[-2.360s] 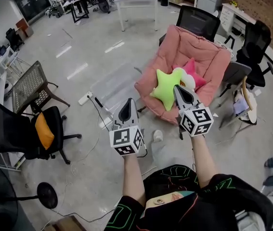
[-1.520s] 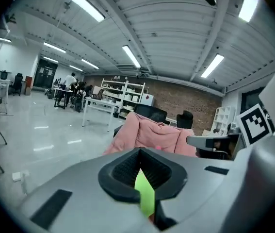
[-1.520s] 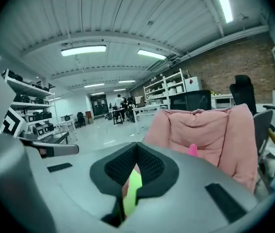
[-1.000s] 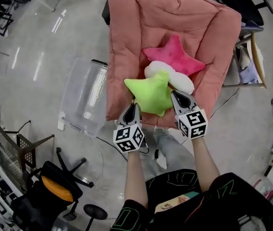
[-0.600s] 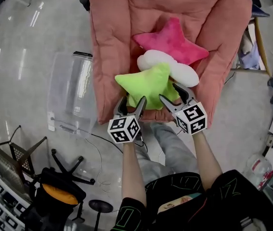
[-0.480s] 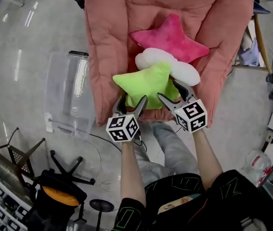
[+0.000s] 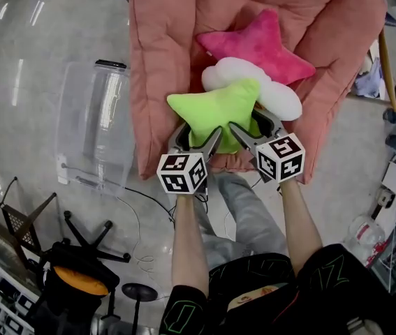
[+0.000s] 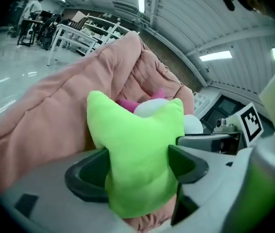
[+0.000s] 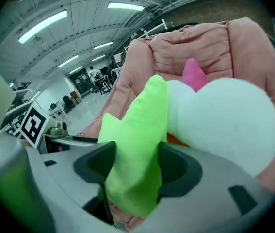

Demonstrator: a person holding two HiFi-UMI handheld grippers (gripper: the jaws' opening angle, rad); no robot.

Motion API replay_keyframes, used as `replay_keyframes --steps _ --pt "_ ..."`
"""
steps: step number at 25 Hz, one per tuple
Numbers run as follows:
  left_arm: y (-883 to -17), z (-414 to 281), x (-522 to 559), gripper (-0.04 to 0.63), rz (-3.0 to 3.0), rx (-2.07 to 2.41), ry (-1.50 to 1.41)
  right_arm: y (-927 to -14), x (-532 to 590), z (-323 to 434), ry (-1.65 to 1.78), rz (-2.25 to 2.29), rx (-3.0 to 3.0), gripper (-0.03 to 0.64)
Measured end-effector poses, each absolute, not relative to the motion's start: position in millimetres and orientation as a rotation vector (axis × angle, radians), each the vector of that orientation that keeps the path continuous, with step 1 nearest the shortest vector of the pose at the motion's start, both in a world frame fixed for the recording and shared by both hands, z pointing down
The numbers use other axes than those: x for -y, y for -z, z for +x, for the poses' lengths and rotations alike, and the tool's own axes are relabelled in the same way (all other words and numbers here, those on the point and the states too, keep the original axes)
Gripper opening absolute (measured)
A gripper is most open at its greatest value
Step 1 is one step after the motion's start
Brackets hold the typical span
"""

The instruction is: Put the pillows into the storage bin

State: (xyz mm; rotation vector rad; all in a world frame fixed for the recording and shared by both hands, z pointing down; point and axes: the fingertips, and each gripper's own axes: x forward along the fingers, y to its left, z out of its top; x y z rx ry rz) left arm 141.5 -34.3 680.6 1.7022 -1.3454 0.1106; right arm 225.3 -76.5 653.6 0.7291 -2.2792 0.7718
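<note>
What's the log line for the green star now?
step: grab green star pillow | left gripper: closing round one point | right gripper: astride another | storage bin: beside pink chair

1. The lime-green star pillow (image 7: 215, 110) is laid at the front edge of the pink chair cushion (image 7: 159, 68).
2. The white cloud-shaped pillow (image 7: 280, 100) is set touching it at 1 o'clock and is partly covered by it.
3. The pink star pillow (image 7: 253, 44) is laid flat at 12 o'clock of the white one, touching it.
4. The clear storage bin (image 7: 89, 128) is placed on the floor (image 7: 37, 61) just beside the chair cushion, at 9 o'clock.
</note>
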Motion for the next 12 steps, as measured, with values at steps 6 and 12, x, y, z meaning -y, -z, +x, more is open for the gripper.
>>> replay_keyframes --steps 6,12 --pt "-642 149 26 0.368 1.714 1.387 -0.106 -613 70 230 -0.707 0.756 2.314 0.267" --pt "-591 143 20 0.367 1.71 1.47 -0.021 -555 68 220 -0.58 0.74 2.389 0.264"
